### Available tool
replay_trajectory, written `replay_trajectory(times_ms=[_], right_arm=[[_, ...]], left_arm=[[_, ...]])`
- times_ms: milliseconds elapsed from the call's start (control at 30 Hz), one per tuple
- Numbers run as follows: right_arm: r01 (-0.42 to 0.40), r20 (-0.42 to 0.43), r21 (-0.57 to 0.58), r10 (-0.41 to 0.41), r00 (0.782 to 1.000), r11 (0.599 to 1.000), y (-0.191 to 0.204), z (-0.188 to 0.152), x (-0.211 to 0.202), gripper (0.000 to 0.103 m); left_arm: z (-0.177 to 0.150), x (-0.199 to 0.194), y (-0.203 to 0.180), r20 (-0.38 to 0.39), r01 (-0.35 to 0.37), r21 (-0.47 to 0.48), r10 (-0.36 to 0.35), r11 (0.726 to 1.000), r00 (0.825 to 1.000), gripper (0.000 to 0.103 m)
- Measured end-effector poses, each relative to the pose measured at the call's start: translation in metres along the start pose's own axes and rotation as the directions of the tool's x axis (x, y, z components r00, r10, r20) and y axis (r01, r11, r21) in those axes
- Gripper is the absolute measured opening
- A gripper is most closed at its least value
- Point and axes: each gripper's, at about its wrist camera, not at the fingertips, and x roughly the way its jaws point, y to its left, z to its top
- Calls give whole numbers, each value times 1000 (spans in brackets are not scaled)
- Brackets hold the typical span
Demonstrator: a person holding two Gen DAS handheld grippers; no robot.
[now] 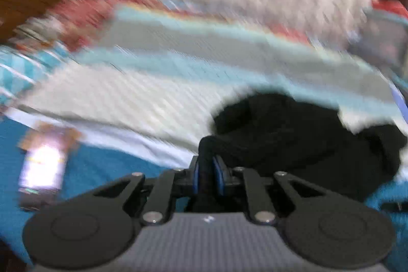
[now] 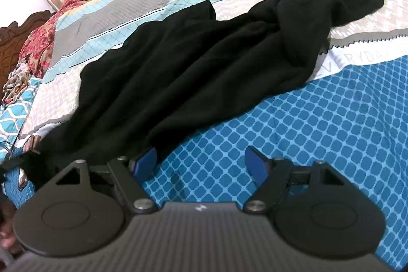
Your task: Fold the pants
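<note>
black pants (image 2: 193, 63) lie lengthwise from near left to far right.

Black pants (image 2: 193, 63) lie crumpled across the patterned bedspread (image 2: 318, 124).

Low wrist views, pants (image 2: 193, 63) shared, perhaps.

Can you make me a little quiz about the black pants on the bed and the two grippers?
1. True or false: the left gripper is shut on the black pants.
2. The right gripper is: A) open over the blue bedspread, B) shut on a pillow, C) holding a book.
3. Fill in: the pants lie ____ on the bed, not folded.

Key: 1 true, black cloth is pinched between its blue pads. 2 A. 3 crumpled.
</note>
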Motion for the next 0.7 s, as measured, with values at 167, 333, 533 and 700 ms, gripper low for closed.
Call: replay_trajectory(times_ms=[167,333,533,700], right_arm=[[-4,-3,-8,4,1000,1000,1,-1,3,78],[-11,-22,-3,11,1000,1000,0,-1,5,78],[-6,-7,4,6,1000,1000,-9,0,1,78],[-10,2,53,10,1000,999,-22,1,0,78]], left_arm=[[-19,-2,12,-7,-200,48,201,979,980,21],[-45,28,54,-319,-174,-124,127,977,939,46],[-32,13,78,-328,-168,-227,88,959,941,61],[-41,10,95,-388,-35,-432,-150,901,909,70]])
